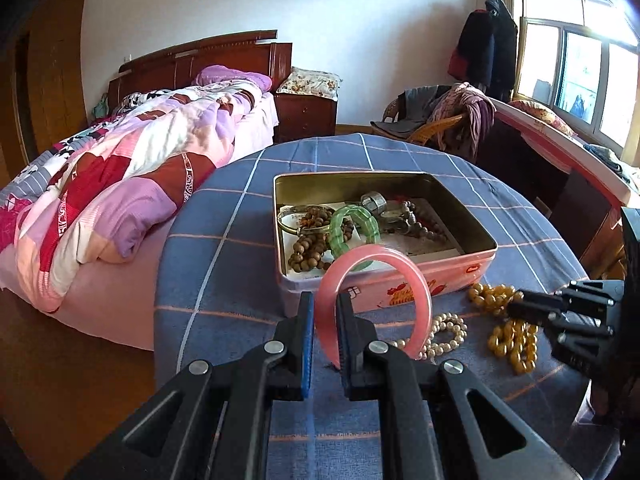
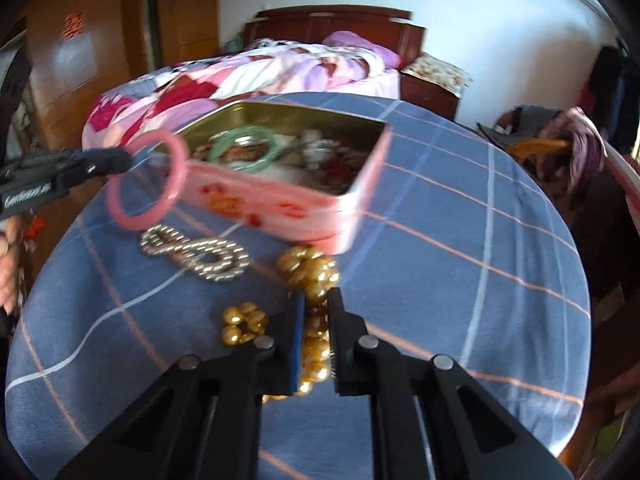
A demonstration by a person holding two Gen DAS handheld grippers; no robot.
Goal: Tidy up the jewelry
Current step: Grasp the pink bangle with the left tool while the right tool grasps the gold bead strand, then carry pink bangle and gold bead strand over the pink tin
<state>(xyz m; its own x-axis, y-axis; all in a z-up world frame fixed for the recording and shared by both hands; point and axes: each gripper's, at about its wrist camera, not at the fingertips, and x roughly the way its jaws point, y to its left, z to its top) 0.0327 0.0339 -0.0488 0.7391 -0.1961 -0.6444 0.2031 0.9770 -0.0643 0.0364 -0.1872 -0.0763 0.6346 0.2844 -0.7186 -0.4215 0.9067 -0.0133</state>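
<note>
We see the pink bangle clamped upright in the left tongs, held just above the bench in front of the tin's near wall. From the right wrist view the same bangle hangs beside the tin's left corner, off the cloth.

The pink tin sits open mid-bench w/ a green bangle, brown wooden beads, a silvery ring-shaped piece and other bits inside; we can't sort the rest of the pile.

The right tongs are closed on the amber bead strand, w/ beads showing between the 2 fingers and a clump of the same strand lying just ahead of the tips, near the tin's corner. A small loop of gold beads lies just left of those tongs, on the cloth.

The pearl strand lies looped on the bench btw the pink bangle and the amber beads, near the tin front.

The bench wears a blue checked cloth. Behind it: a bed w/ a patchwork quilt, a dark wood headboard, and a chair piled w/ clothes by the window.
</note>
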